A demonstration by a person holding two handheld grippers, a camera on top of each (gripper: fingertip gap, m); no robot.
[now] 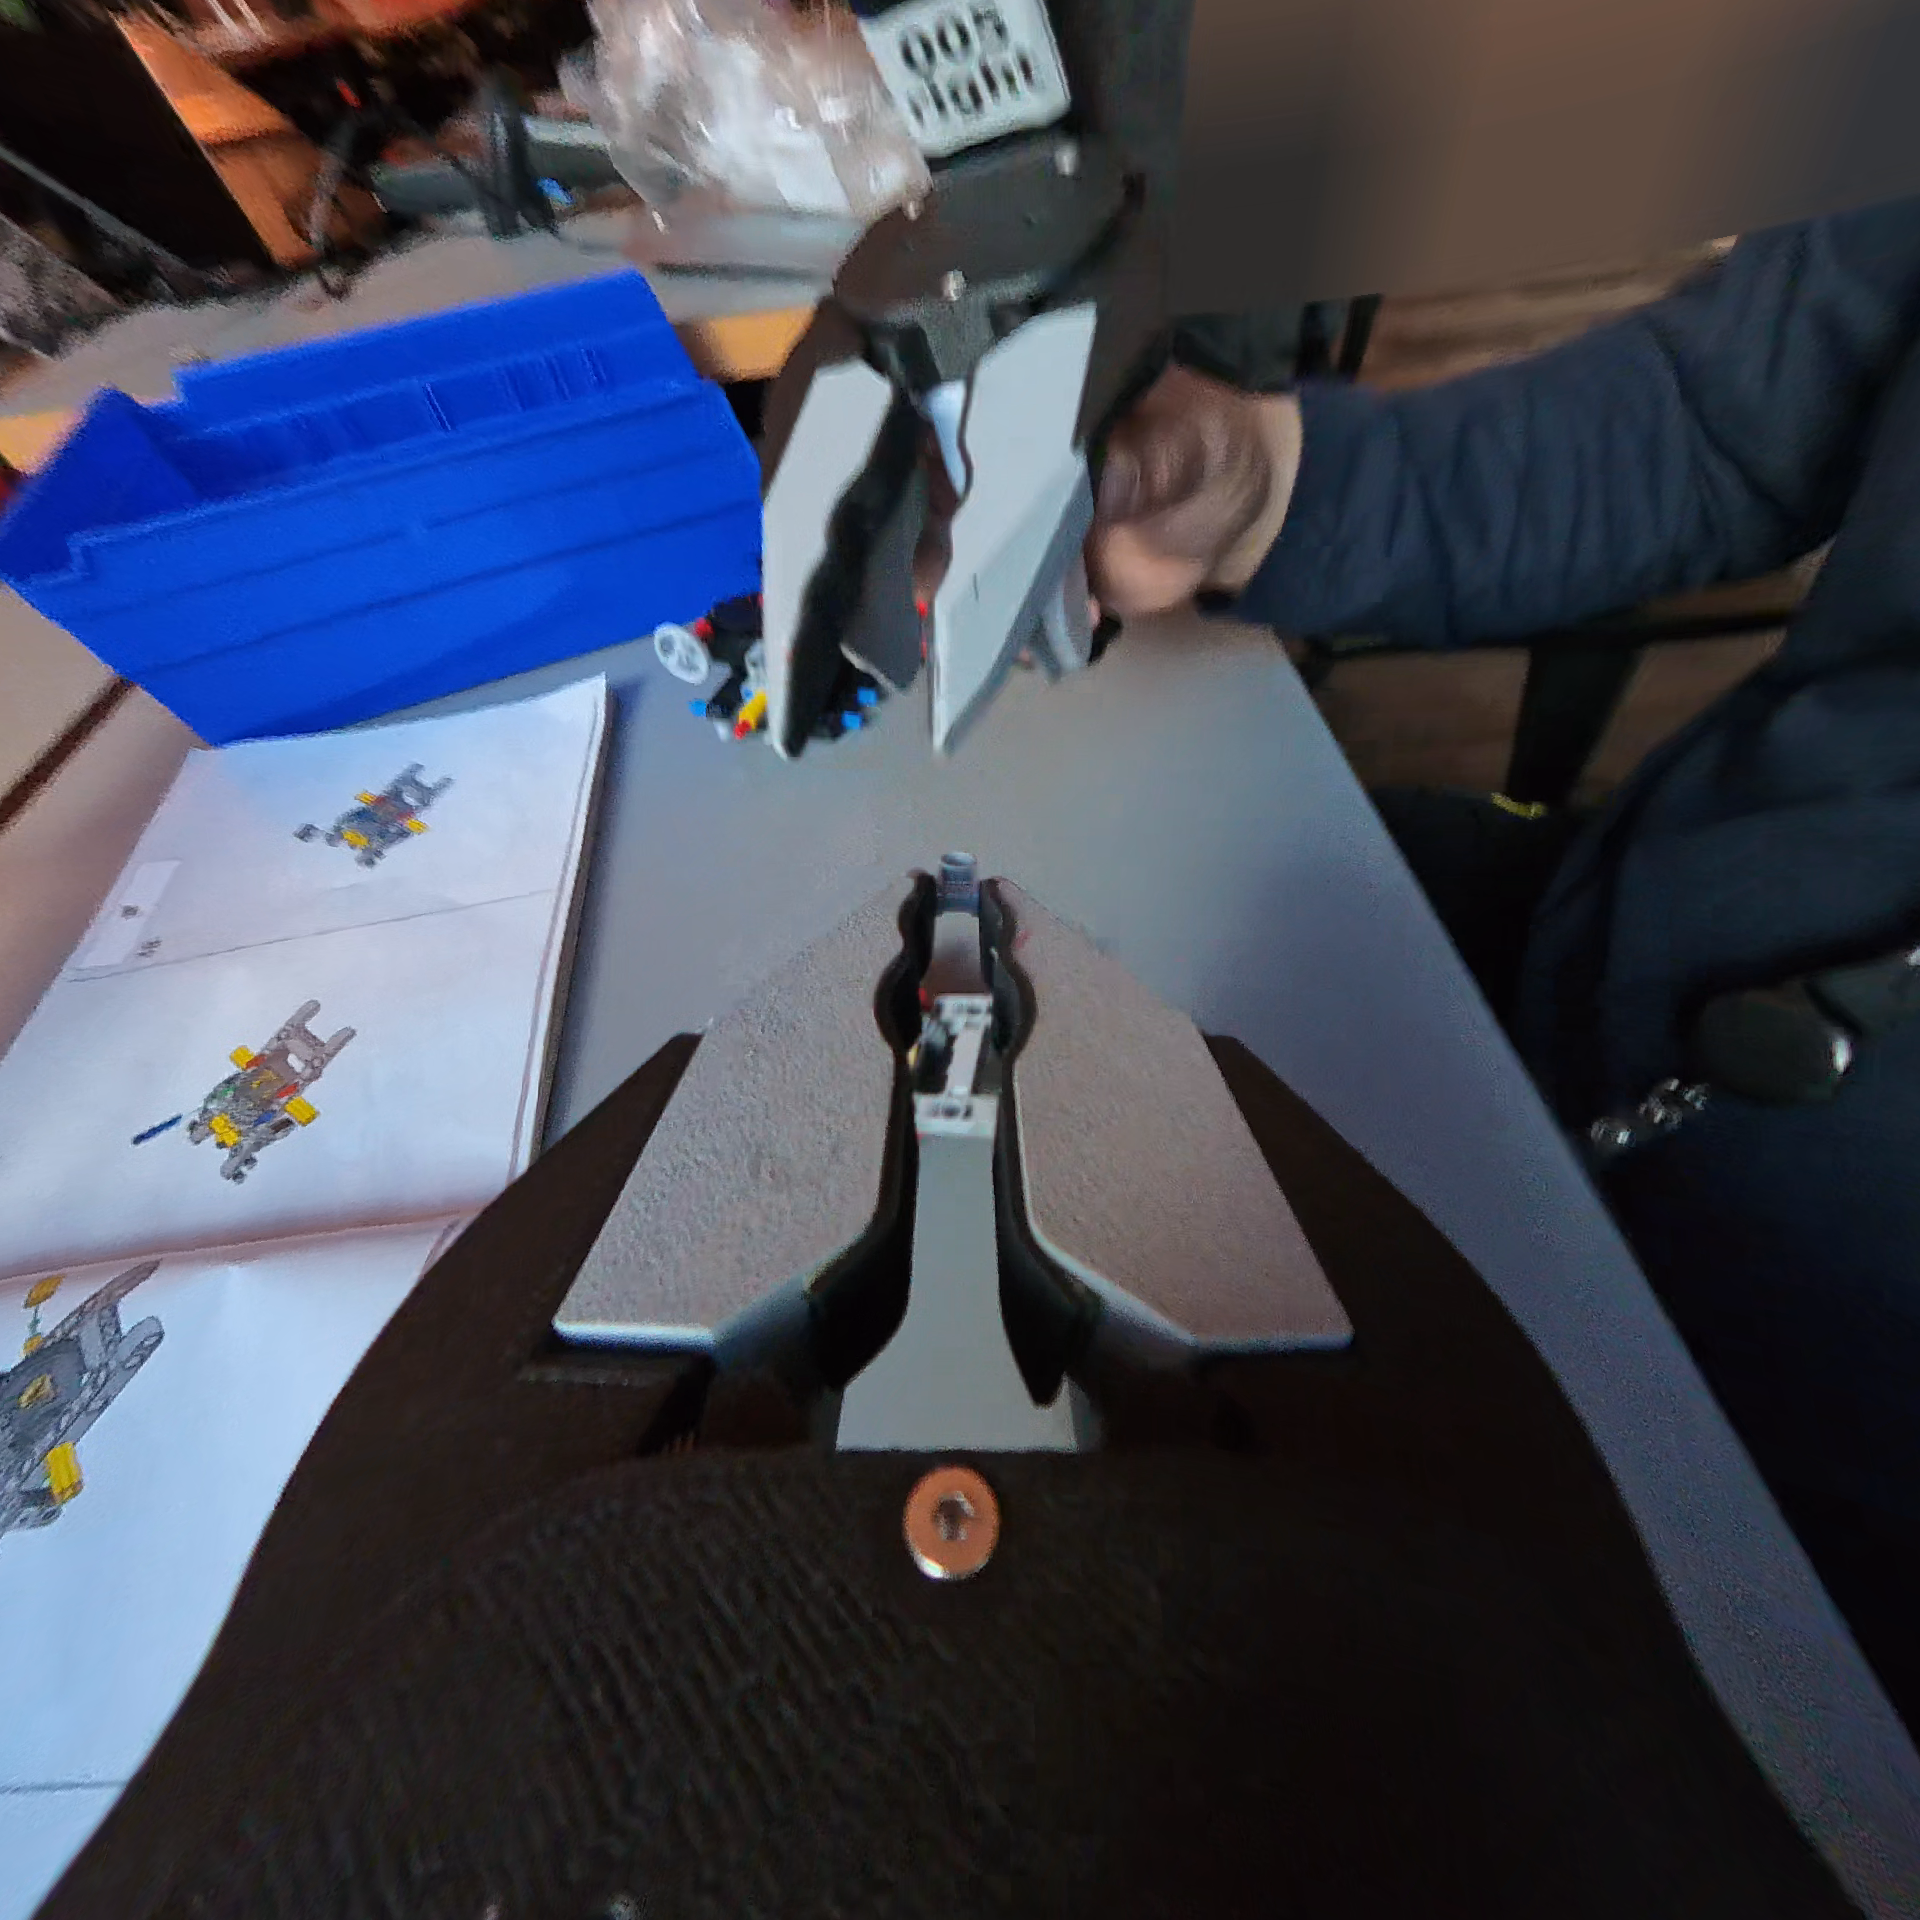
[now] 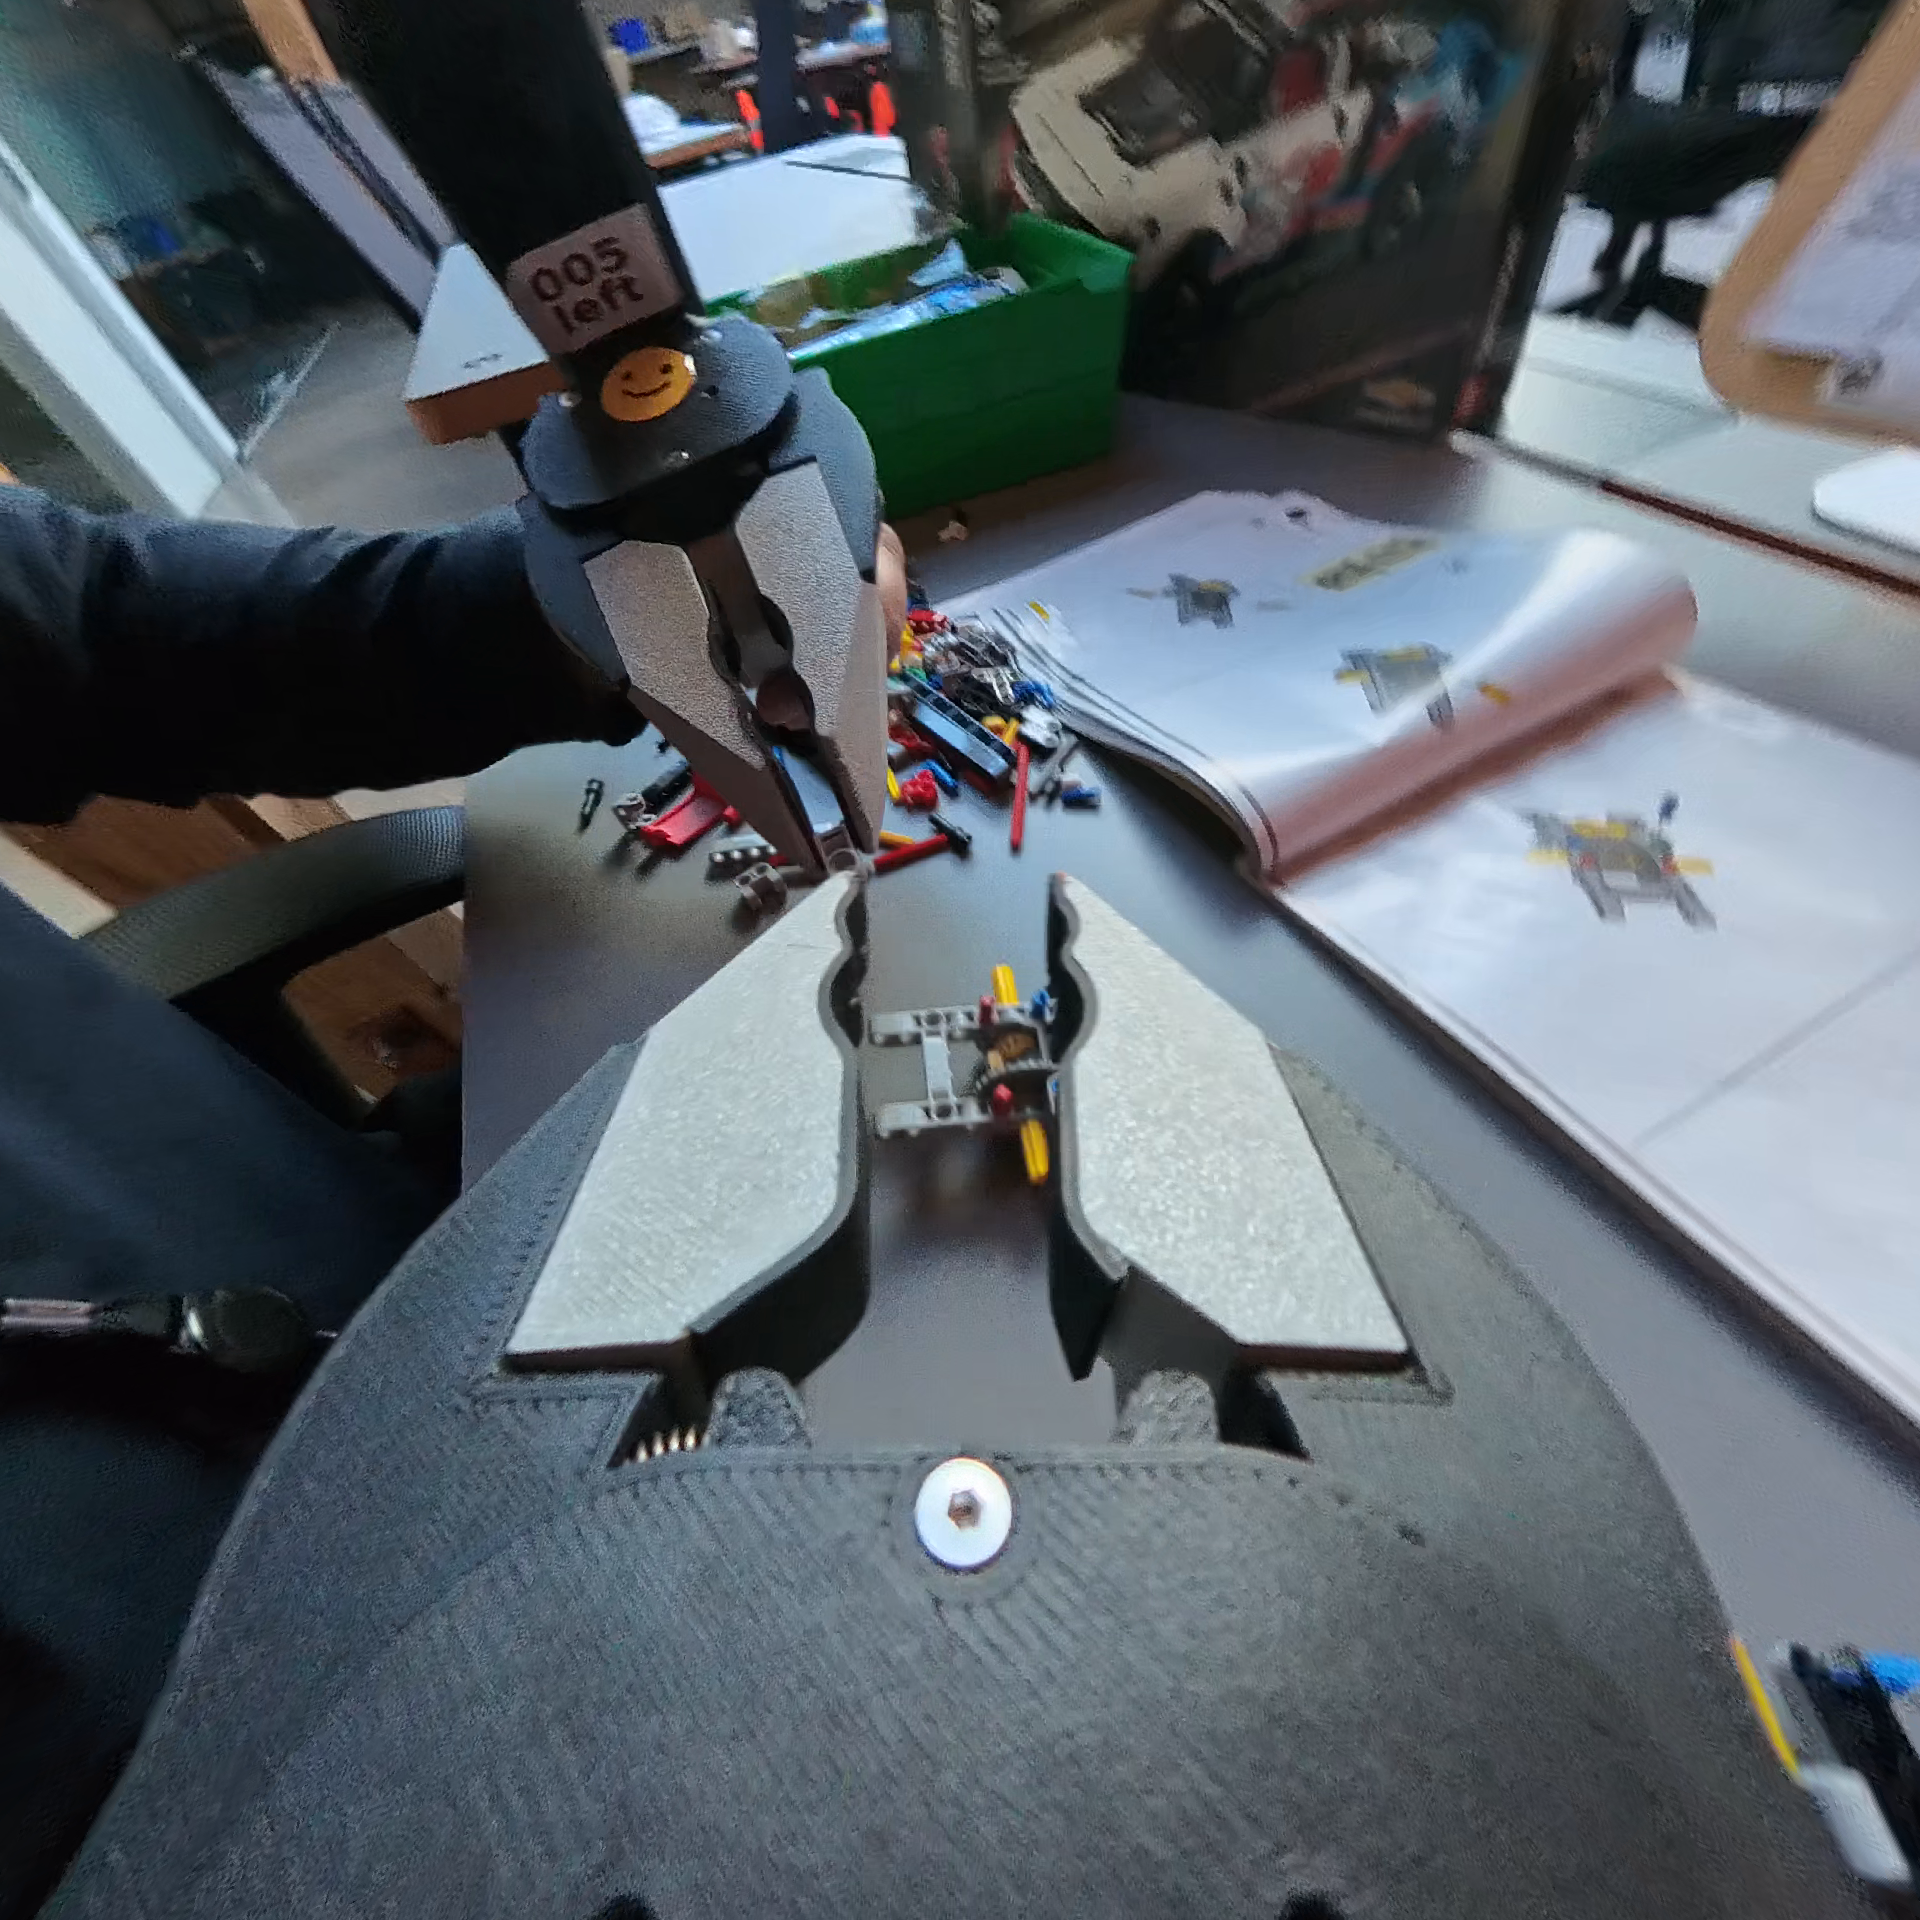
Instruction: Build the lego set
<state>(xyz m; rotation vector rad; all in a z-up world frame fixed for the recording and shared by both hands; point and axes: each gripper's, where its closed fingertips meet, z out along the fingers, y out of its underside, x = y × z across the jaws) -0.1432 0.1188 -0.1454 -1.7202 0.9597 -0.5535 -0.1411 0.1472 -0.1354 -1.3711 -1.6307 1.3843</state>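
My left gripper (image 1: 958, 904) is shut on a small grey round connector piece (image 1: 958, 881) that sticks out past its tips. It also shows in the right wrist view (image 2: 844, 860), pinched at the left gripper's tips, just beyond my right gripper's left fingertip (image 2: 847, 904). My right gripper (image 2: 956, 888) is open and empty. A grey frame assembly with yellow axles and a gear (image 2: 966, 1060) lies on the dark table under its jaws, close to the right finger, with the pads not pressing on it. In the left wrist view the right gripper (image 1: 871, 743) hangs open above the table.
A pile of loose coloured pieces (image 2: 956, 717) lies beyond the grippers. An open instruction booklet (image 2: 1455, 727) lies to the right, and shows in the left wrist view (image 1: 312, 935). A blue bin (image 1: 395, 499), a green bin (image 2: 987, 364) and a picture box (image 2: 1247, 208) stand at the back. A chair armrest (image 2: 260, 894) is on the left. My two grippers' fingertips are within a few centimetres of each other.
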